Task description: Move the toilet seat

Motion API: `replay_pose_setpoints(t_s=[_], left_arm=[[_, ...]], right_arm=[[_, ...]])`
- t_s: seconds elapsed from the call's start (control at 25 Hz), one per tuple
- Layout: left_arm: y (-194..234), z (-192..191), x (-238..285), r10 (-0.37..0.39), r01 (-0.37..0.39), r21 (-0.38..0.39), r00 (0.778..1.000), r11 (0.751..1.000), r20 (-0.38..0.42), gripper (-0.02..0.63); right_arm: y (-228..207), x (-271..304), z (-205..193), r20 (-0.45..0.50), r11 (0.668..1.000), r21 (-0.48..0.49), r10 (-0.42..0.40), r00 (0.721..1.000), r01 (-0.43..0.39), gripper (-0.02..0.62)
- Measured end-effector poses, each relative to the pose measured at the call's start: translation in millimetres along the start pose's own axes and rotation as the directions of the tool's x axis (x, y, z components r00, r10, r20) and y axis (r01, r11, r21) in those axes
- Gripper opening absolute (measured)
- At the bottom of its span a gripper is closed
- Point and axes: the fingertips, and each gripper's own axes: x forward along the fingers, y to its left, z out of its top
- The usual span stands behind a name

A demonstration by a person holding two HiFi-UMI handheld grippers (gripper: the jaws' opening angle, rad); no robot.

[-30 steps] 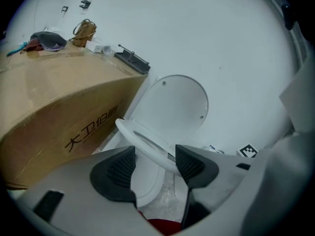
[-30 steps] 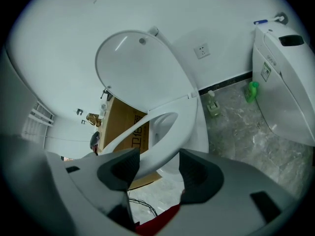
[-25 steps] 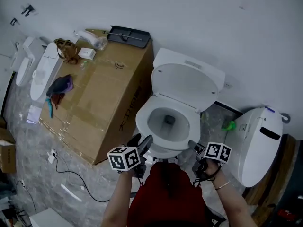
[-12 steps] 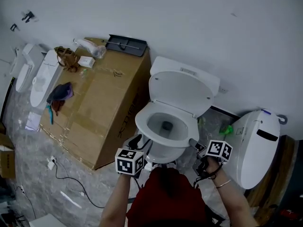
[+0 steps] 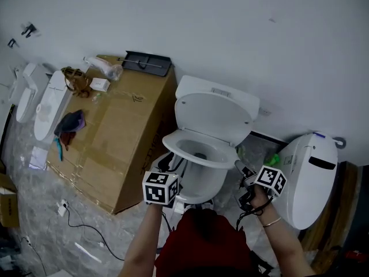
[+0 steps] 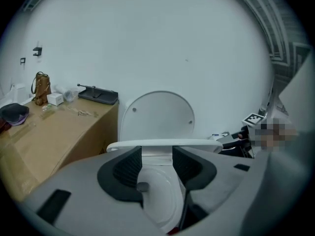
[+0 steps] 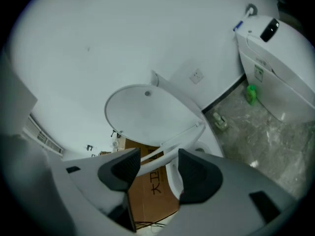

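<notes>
Two tools: left gripper and right gripper, jaws wide, clamping nothing; toilet seat, lifted off the bowl, crosses both gaps. Left jaws have just closed slightly.

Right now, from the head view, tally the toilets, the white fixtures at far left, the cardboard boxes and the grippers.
Toilets: 2 (open toilet, closed toilet)
White fixtures: 2 (outer fixture, inner fixture)
Boxes: 2 (big box, small box)
Grippers: 2 (left gripper, right gripper)
Total: 8
</notes>
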Motion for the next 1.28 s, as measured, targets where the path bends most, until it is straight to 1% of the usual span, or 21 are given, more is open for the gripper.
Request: replay_pose_setpoints(t_s=[0.2, 0.24, 0.28, 0.32, 0.4, 0.48, 0.56, 0.64, 0.76, 0.88, 0.92, 1.08, 1.24, 1.28], left_arm=[[-0.6, 24.0, 10.4, -0.006, 0.006, -0.01, 0.999, 1.0, 0.041, 0.216], [-0.6, 28.4, 13.2, -0.003, 0.004, -0.013, 0.999, 1.0, 0.047, 0.216], [-0.8, 32.9, 16.2, -0.001, 0.002, -0.016, 0.999, 1.0, 0.053, 0.216], [-0.9, 37.4, 19.3, 0.001, 0.0, -0.018, 0.998, 1.0, 0.059, 0.216], [-1.1, 46.3, 24.8, 0.003, -0.002, -0.02, 0.998, 1.0, 0.068, 0.216], [-1.3, 54.8, 30.2, 0.004, -0.003, -0.02, 0.997, 1.0, 0.075, 0.216], [-1.7, 62.5, 36.0, 0.01, -0.009, -0.017, 0.997, 1.0, 0.081, 0.216], [-1.2, 68.8, 41.7, 0.023, -0.023, -0.006, 0.996, 1.0, 0.084, 0.216], [-0.2, 78.9, 49.9, 0.03, -0.03, -0.001, 0.996, 1.0, 0.089, 0.216], [-0.2, 89.1, 58.6, 0.029, -0.031, 0.013, 0.996, 0.999, 0.09, 0.215], [-0.4, 92.1, 61.5, 0.03, -0.032, 0.018, 0.995, 0.999, 0.091, 0.215], [0.4, 103.9, 71.8, 0.037, -0.04, 0.026, 0.994, 0.999, 0.106, 0.207], [1.7, 118.2, 85.9, 0.037, -0.042, 0.036, 0.993, 0.998, 0.114, 0.206], [2.1, 121.3, 89.8, 0.038, -0.043, 0.042, 0.993, 0.998, 0.115, 0.206]], right_arm=[[21.0, -17.4, 24.2, 0.061, 0.988, -0.152, 0.037, 0.997, -0.028, 0.245], [26.9, -20.4, 27.8, 0.077, 0.981, -0.189, 0.044, 0.996, -0.029, 0.233], [32.5, -23.3, 30.6, 0.094, 0.972, -0.233, 0.047, 0.994, -0.024, 0.204], [37.9, -25.9, 32.5, 0.11, 0.959, -0.282, 0.046, 0.993, -0.013, 0.161], [49.4, -29.8, 33.9, 0.137, 0.921, -0.388, 0.045, 0.989, 0.012, 0.1], [64.0, -32.4, 34.3, 0.158, 0.866, -0.5, 0.059, 0.986, 0.028, 0.061], [80.3, -33.2, 33.3, 0.17, 0.804, -0.593, 0.089, 0.982, 0.03, 0.041], [92.7, -29.4, 29.9, 0.17, 0.753, -0.658, 0.11, 0.979, 0.03, 0.032], [102.4, -16.1, 25.9, 0.162, 0.687, -0.725, 0.102, 0.982, 0.049, 0.029], [108.5, 0.7, 28.8, 0.173, 0.612, -0.785, 0.073, 0.982, 0.093, 0.026], [110.4, 6.1, 31.4, 0.18, 0.597, -0.795, 0.066, 0.981, 0.105, 0.026], [116.7, 21.0, 50.1, 0.231, 0.591, -0.79, 0.04, 0.972, 0.164, 0.023], [118.2, 30.2, 69.2, 0.303, 0.539, -0.802, -0.002, 0.953, 0.257, 0.021], [118.0, 32.2, 74.0, 0.321, 0.532, -0.8, -0.01, 0.947, 0.277, 0.021]])
